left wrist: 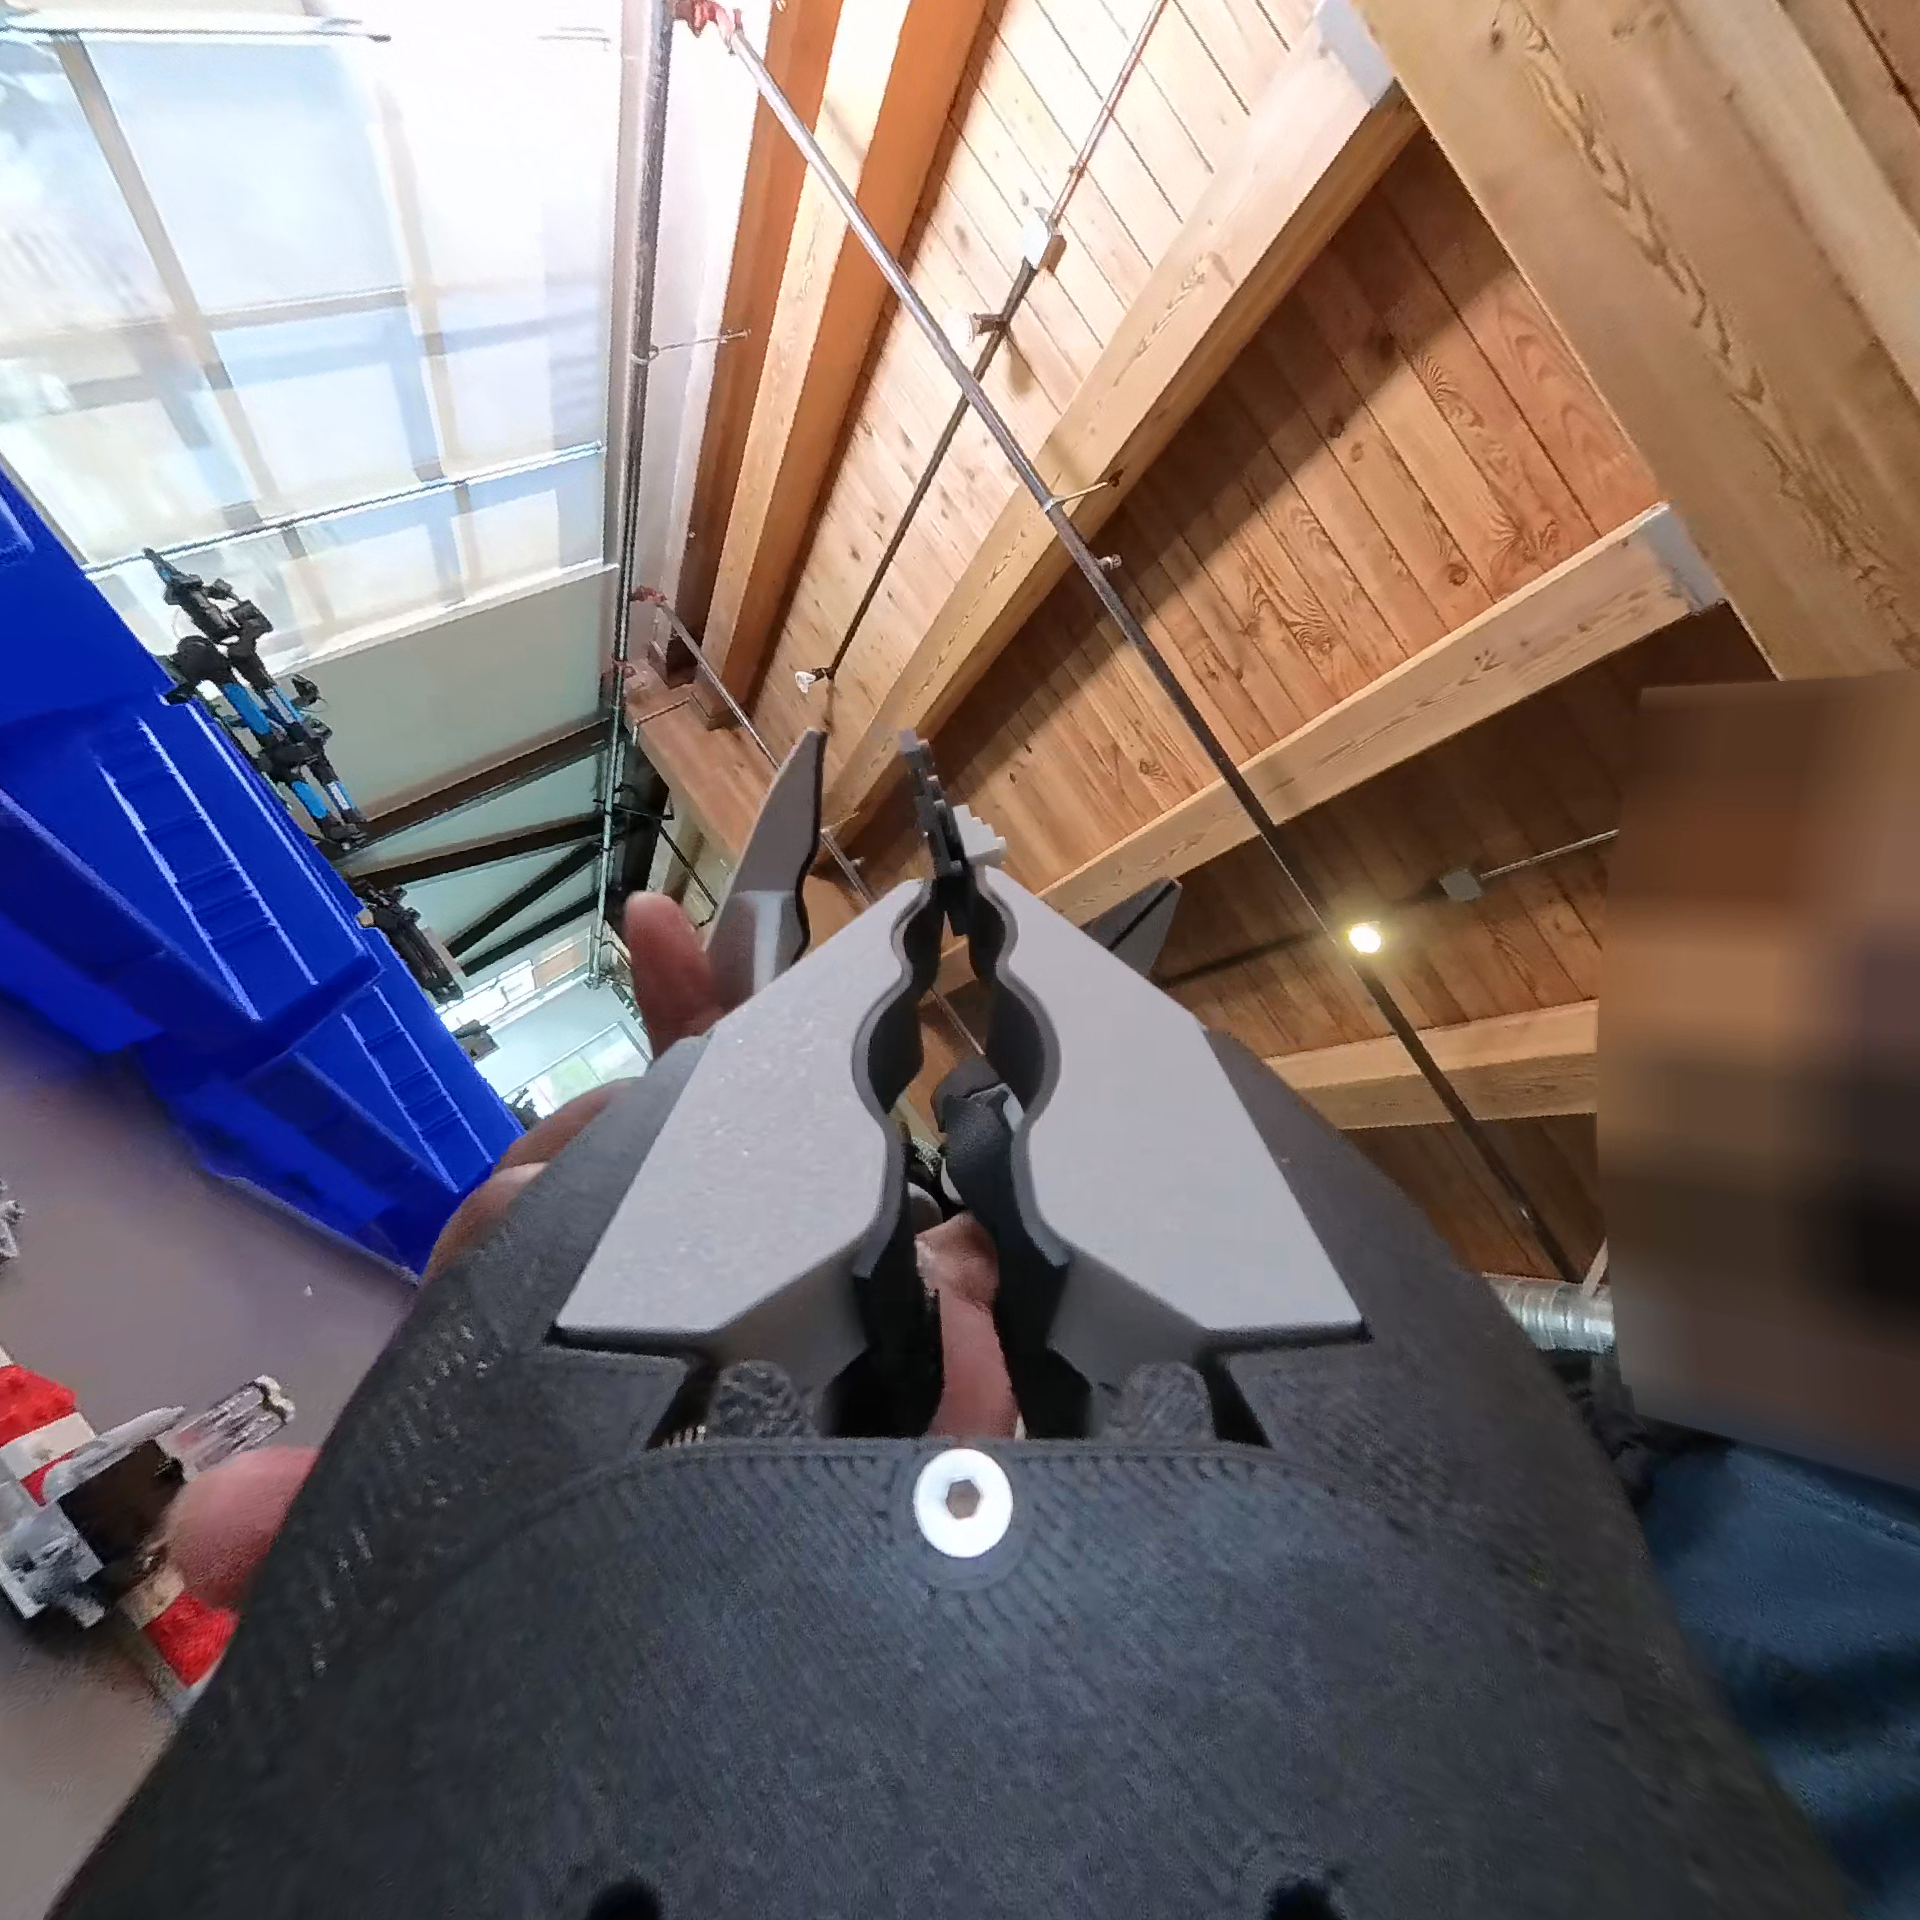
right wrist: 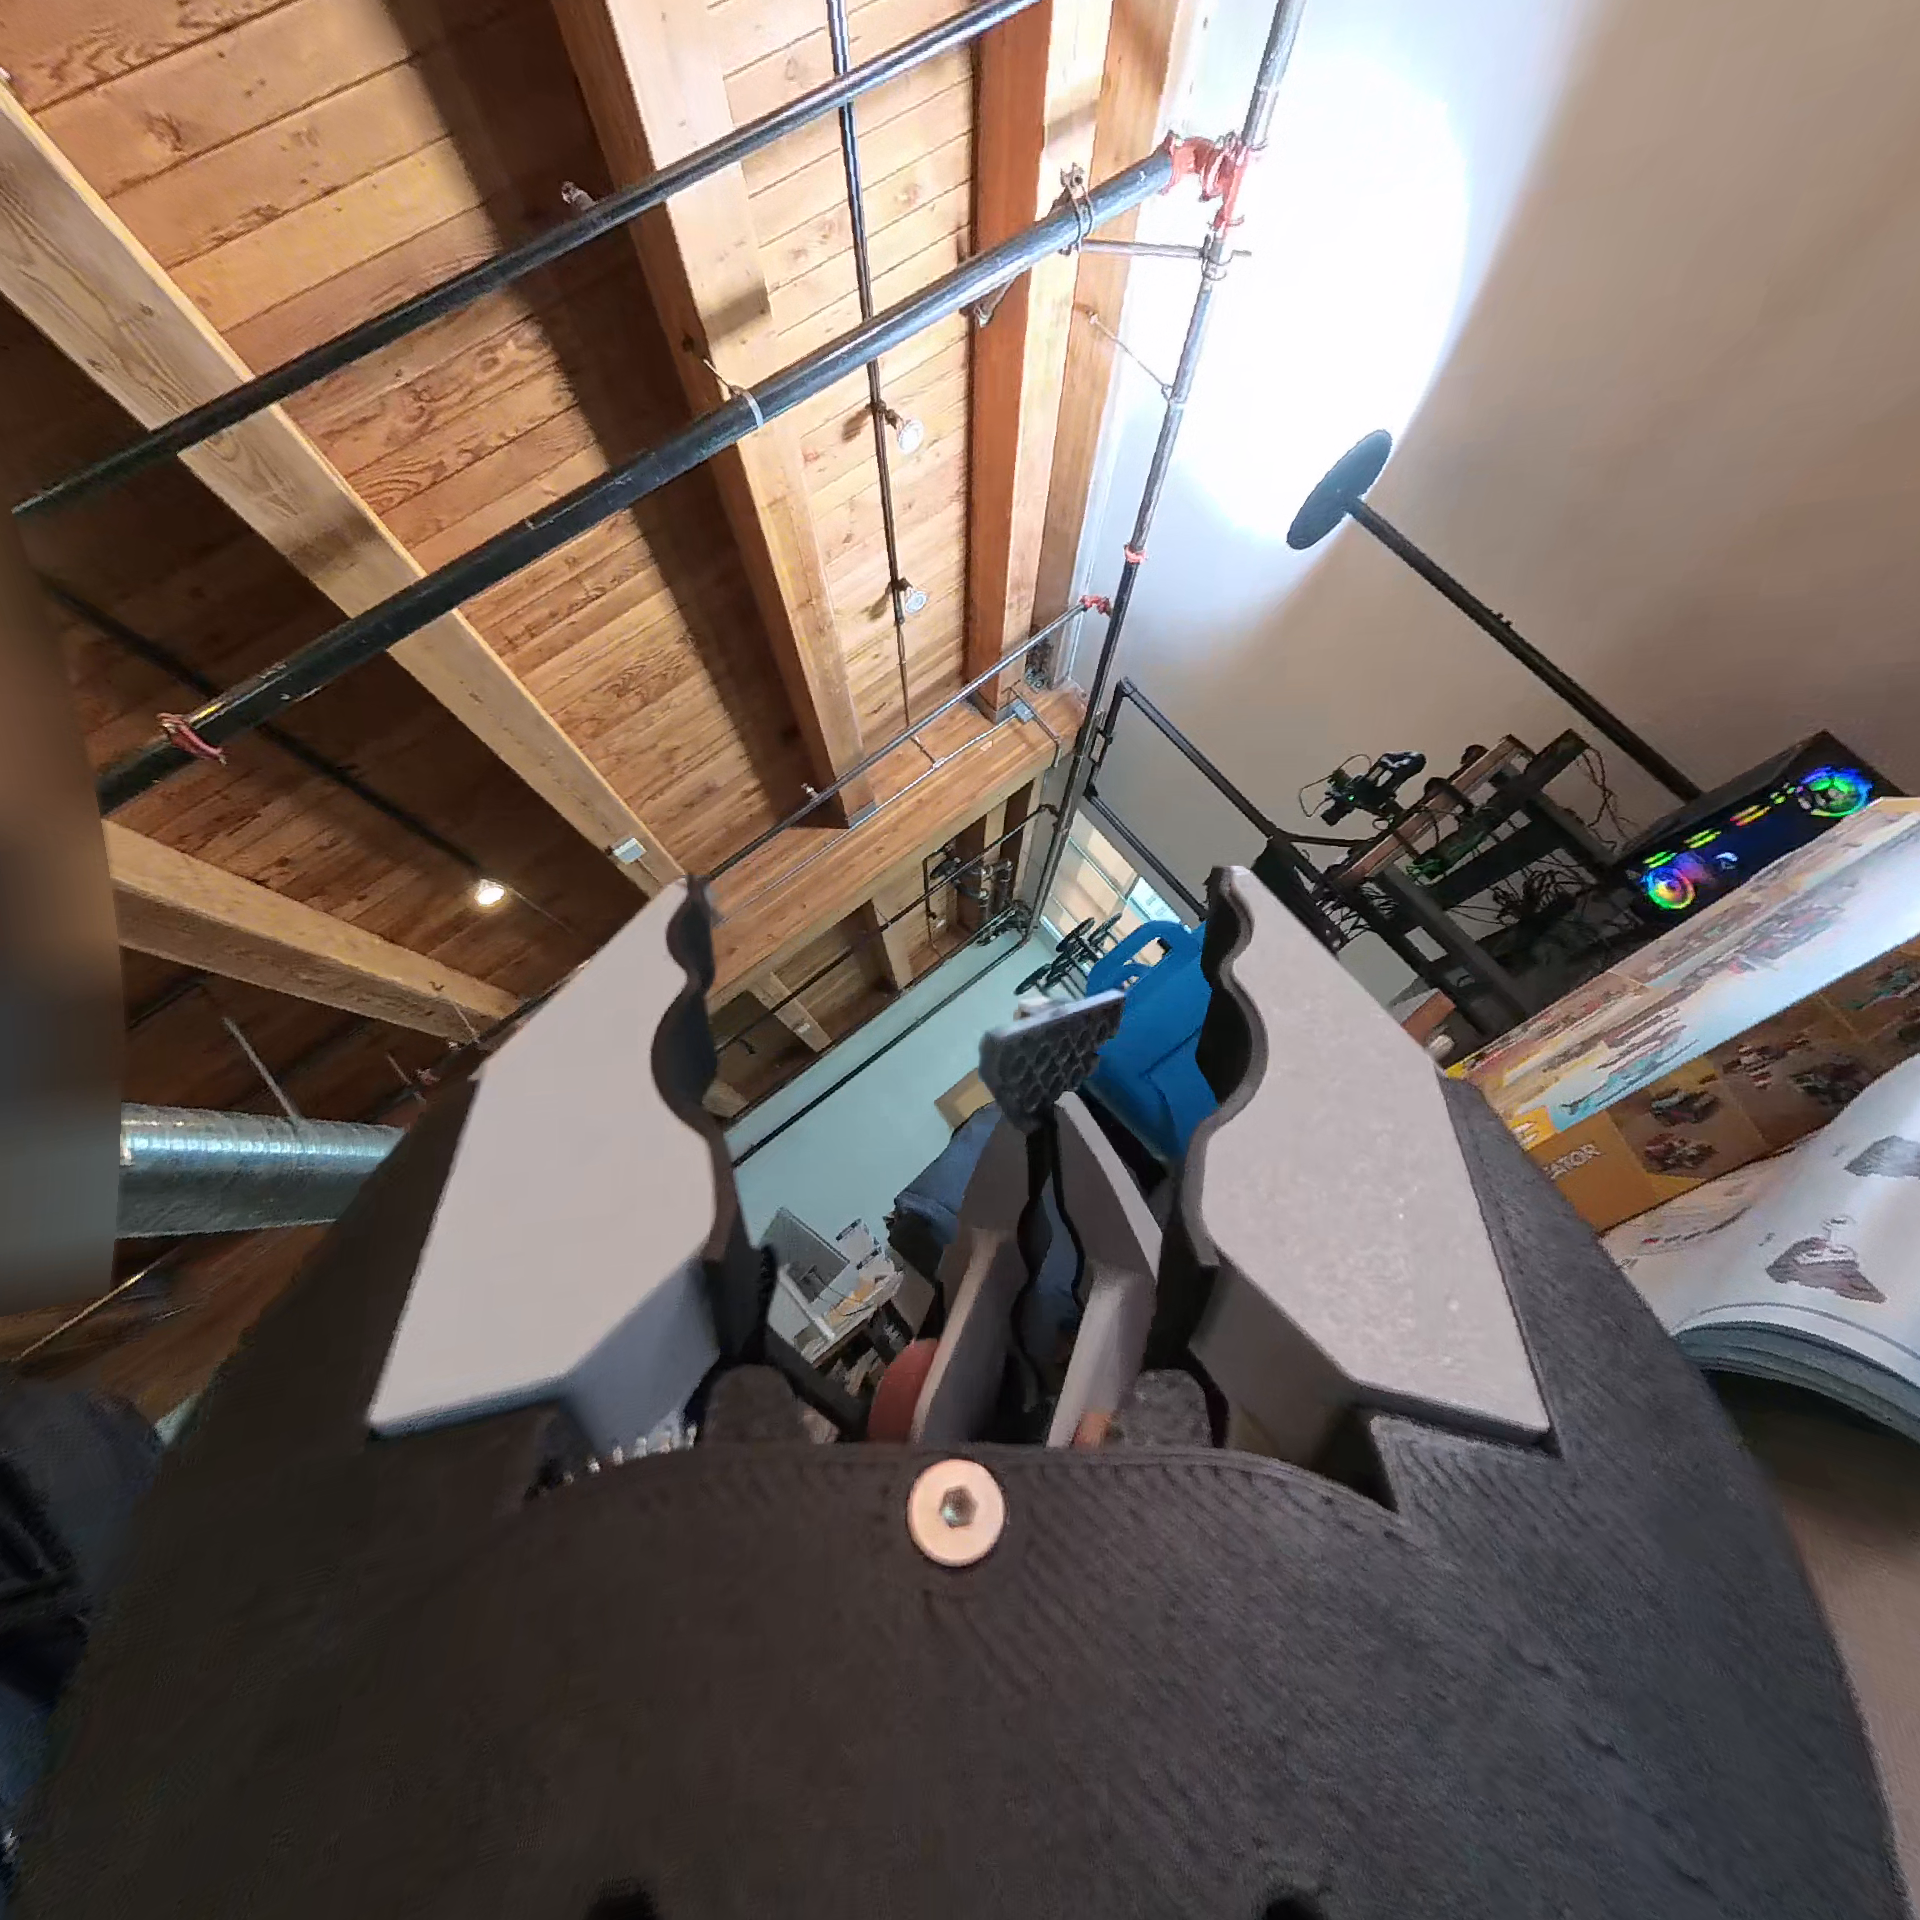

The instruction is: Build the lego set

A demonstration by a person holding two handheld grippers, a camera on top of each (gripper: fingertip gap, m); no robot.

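Both grippers point up toward the wooden ceiling. My left gripper (left wrist: 940, 899) is shut on a small dark grey Lego plate (left wrist: 935, 821) that has a light grey piece on its right side. In the right wrist view the same left gripper (right wrist: 1042, 1127) shows farther off, pinching the dark wedge-shaped plate (right wrist: 1049, 1055), whose underside is visible. My right gripper (right wrist: 961, 894) is open wide and empty. Its fingers (left wrist: 787, 831) stand on either side of the held plate without touching it.
Blue plastic bins (left wrist: 208, 883) stand at the left. A partly built red, grey and black Lego model (left wrist: 94, 1507) sits on the table (left wrist: 156, 1247). The Lego box (right wrist: 1714, 1018) and an open instruction booklet (right wrist: 1818, 1247) lie at the right. About 4 cm separates my left fingertips from my right.
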